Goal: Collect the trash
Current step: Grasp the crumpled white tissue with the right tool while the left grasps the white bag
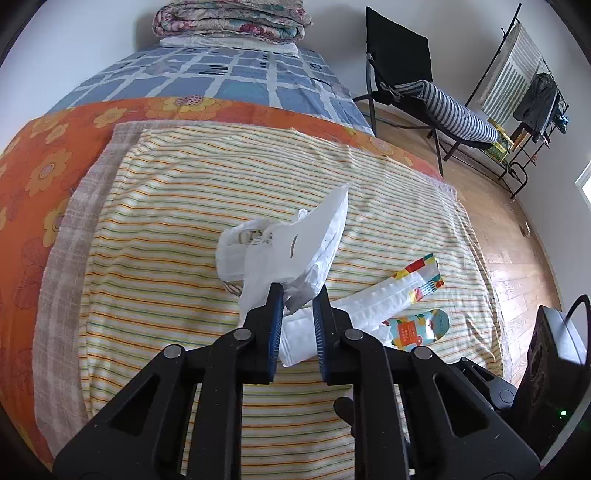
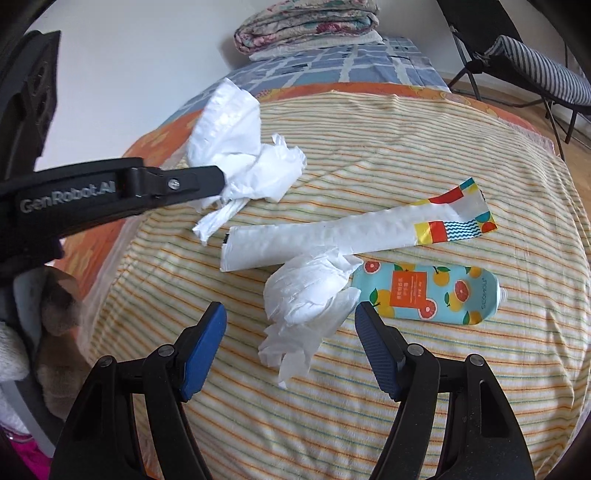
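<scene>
My left gripper [image 1: 298, 295] is partly closed around the edge of a white plastic bag [image 1: 295, 243], which stands up from the striped blanket [image 1: 166, 277]. The same bag [image 2: 229, 140] shows in the right wrist view, pinched at the left gripper's tip [image 2: 221, 181]. My right gripper [image 2: 290, 314] is open and empty, its jaws on either side of a crumpled white tissue [image 2: 306, 291]. A long white wrapper with a colourful end [image 2: 351, 232] lies behind the tissue. A citrus-print tube [image 2: 424, 291] lies to its right.
Folded quilts [image 1: 229, 18] sit at the far end of the bed. A black chair [image 1: 399, 62] with a striped cushion and a drying rack [image 1: 524, 92] stand on the wood floor at the right. A black box [image 1: 554, 350] is near the bed edge.
</scene>
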`<state>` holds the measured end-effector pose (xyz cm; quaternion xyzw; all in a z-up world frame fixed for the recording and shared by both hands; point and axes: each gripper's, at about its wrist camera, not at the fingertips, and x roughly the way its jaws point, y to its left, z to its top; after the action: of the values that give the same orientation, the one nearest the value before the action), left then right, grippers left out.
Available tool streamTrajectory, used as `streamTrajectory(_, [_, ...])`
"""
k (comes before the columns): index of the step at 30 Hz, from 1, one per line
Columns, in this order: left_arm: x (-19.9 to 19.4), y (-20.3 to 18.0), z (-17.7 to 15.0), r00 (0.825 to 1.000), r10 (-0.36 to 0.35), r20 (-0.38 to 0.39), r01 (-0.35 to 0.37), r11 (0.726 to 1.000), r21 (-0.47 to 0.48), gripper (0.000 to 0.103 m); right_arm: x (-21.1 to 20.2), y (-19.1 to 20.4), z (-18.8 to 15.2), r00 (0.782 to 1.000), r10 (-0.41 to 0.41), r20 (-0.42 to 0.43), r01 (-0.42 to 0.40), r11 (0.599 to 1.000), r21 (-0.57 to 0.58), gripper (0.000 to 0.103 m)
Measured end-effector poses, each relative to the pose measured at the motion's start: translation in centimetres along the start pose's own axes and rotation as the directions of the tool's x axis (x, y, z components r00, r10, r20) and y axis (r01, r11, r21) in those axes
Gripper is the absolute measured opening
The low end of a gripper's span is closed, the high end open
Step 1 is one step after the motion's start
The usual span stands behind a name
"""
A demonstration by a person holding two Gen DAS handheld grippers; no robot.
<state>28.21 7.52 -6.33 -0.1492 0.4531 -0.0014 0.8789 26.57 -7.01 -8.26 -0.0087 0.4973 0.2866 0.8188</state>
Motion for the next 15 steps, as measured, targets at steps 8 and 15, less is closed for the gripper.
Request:
streamTrajectory(8, [-0.5,1.7,0.4,1.0,-0.016,0.018,0.017,0.999,-0.038,0.01,0.5,-0.8,0.1,1.0,0.003,-0.023,-0.003,1.0,0.029,0.028])
streamTrajectory(15, [-1.7,2.5,0.4,0.999,-0.022,0.042,0.024,0.999,-0.047,0.009,-0.6,-1.6,0.1,1.0,0.027,-0.009,-0.026,0.998,0.058,0.019])
